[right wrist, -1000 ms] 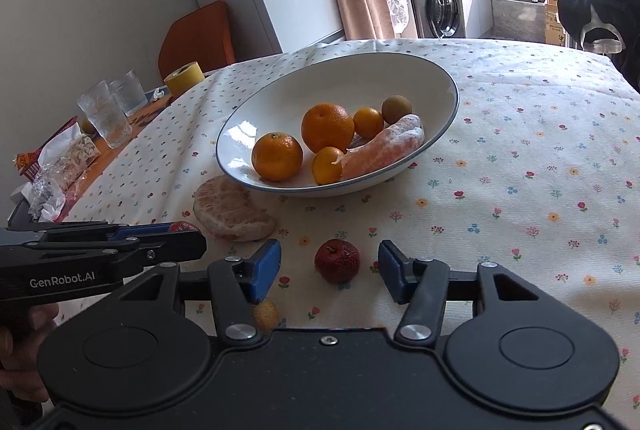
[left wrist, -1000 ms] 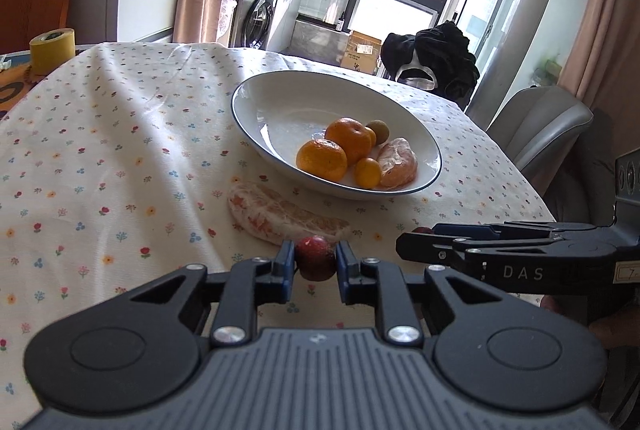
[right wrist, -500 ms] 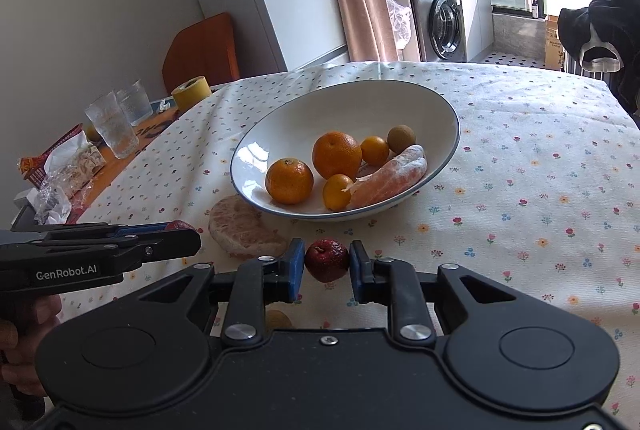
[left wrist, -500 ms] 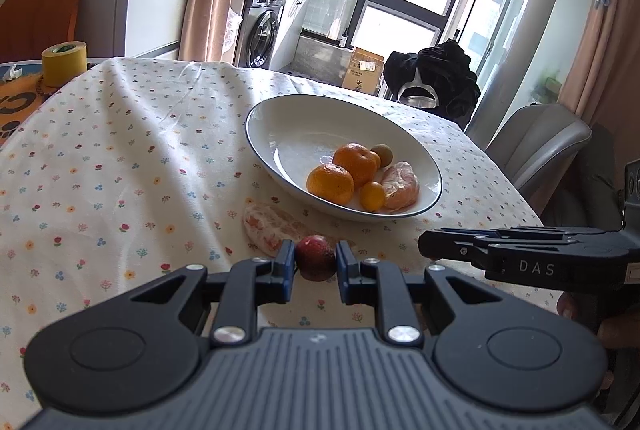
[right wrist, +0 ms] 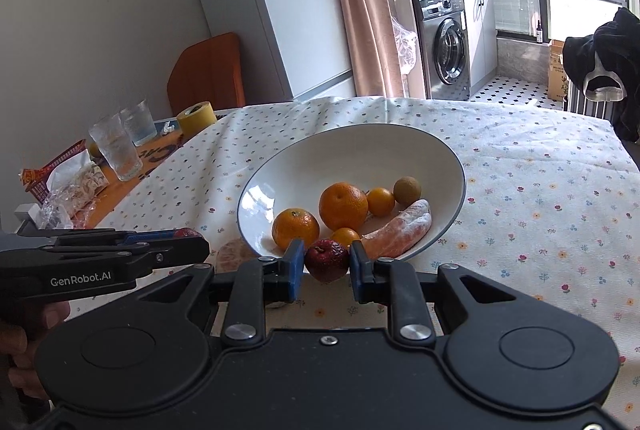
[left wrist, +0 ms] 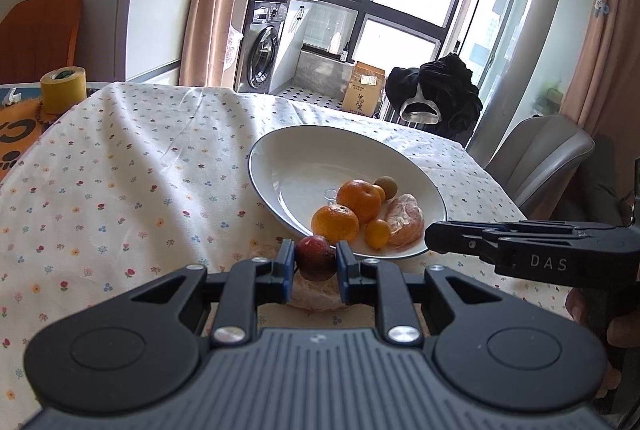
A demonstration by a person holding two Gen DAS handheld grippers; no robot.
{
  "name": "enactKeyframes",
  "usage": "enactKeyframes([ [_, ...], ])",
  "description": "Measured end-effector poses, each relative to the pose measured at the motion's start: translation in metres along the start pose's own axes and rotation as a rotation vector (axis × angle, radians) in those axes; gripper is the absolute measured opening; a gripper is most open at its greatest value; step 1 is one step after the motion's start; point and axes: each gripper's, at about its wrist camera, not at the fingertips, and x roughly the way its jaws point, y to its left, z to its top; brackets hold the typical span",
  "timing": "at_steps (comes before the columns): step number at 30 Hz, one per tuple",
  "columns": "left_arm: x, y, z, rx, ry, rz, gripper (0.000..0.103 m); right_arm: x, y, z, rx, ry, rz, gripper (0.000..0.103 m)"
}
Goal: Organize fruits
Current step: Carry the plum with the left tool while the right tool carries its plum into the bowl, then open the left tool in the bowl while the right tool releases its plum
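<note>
Small dark-red round fruits (left wrist: 316,257) (right wrist: 327,259) are now riding clamped in both grippers' (left wrist: 312,264) (right wrist: 325,266) jaws, lifted toward the white bowl (right wrist: 448,154) at twelve o'clock.

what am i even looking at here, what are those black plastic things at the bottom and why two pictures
These are two handheld claws, one in each of a person's hands, each with a camera looking forward along its two fingers. That is why there are two pictures: one from the left claw, one from the right claw. The black shape at the bottom of each picture is the claw's own body.

Each claw is shut on a small dark red fruit: the left one's, the right one's. In each picture the other claw pokes in from the side.

On the flowered tablecloth sits a white bowl holding oranges, smaller round fruits and a peeled citrus piece. Another peeled piece lies on the cloth beside the bowl.
</note>
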Motion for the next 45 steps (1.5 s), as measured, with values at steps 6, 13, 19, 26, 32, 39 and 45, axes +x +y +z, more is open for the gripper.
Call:
enactKeyframes([
  [6, 0.008, -0.002, 0.009, 0.013, -0.003, 0.003, 0.02, 0.004, -0.005, 0.006, 0.002, -0.012, -0.004, 0.022],
  [13, 0.019, -0.001, 0.018, 0.02, 0.004, 0.003, 0.02, 0.013, -0.012, 0.016, 0.008, -0.025, -0.009, 0.022],
  [19, 0.032, 0.0, 0.025, 0.024, 0.017, 0.001, 0.02, 0.023, -0.017, 0.023, 0.021, -0.033, -0.012, 0.023],
  [26, 0.047, 0.002, 0.039, 0.02, 0.032, 0.009, 0.02, 0.024, -0.027, 0.029, 0.055, -0.059, -0.021, 0.033],
  [32, 0.059, -0.002, 0.05, 0.015, 0.025, 0.006, 0.02, 0.013, -0.044, 0.024, 0.099, -0.073, -0.049, 0.041],
  [39, 0.069, -0.007, 0.056, 0.012, 0.026, 0.043, 0.026, 0.007, -0.054, 0.017, 0.128, -0.073, -0.062, 0.049],
  [45, 0.061, -0.002, 0.053, 0.001, 0.035, 0.059, 0.028, 0.005, -0.052, 0.012, 0.131, -0.071, -0.044, 0.054],
])
